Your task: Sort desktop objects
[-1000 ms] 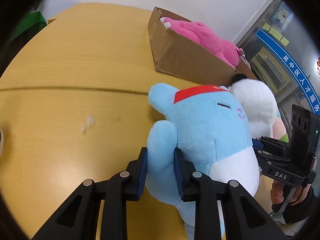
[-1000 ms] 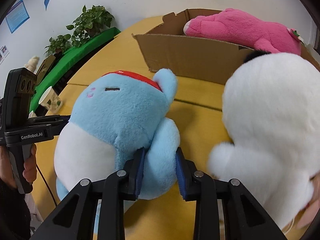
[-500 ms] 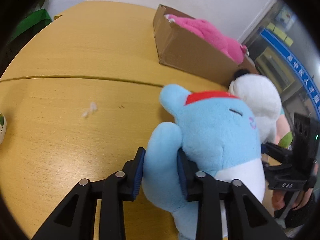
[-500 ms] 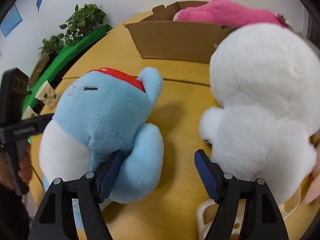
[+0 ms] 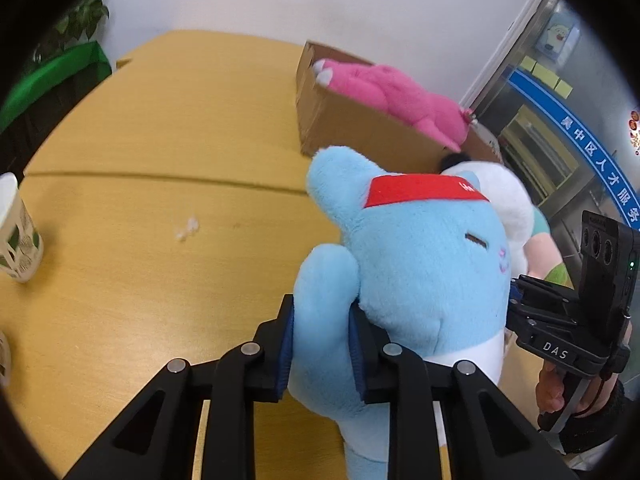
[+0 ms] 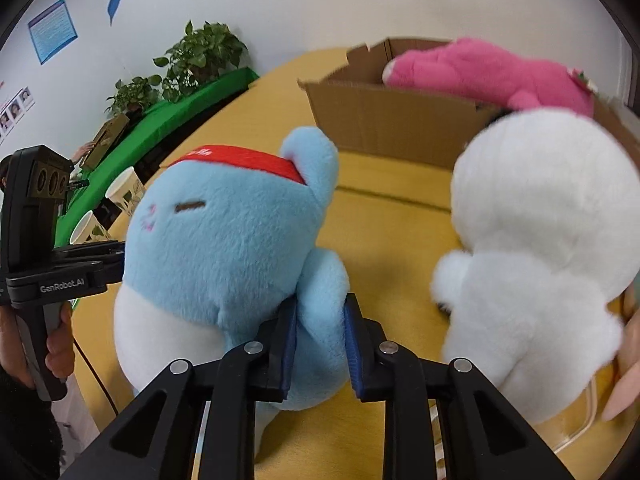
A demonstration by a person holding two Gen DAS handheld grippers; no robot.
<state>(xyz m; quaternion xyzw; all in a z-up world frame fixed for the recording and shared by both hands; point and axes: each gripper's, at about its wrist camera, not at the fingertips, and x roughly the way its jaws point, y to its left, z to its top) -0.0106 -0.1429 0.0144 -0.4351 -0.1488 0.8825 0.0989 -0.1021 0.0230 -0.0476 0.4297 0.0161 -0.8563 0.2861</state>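
The fluffy blue plush (image 5: 424, 264) is being clamped by both grippers, left (image 5: 320, 344) and right (image 6: 320, 340), just before the cardboard box (image 6: 392, 120). Potted plants (image 6: 200, 56) are being shown only rightward.

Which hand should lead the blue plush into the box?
Both grip an arm of the blue plush. Probably the left gripper leads: its view shows bare table up to the box. On the right gripper's side the white plush crowds the path.
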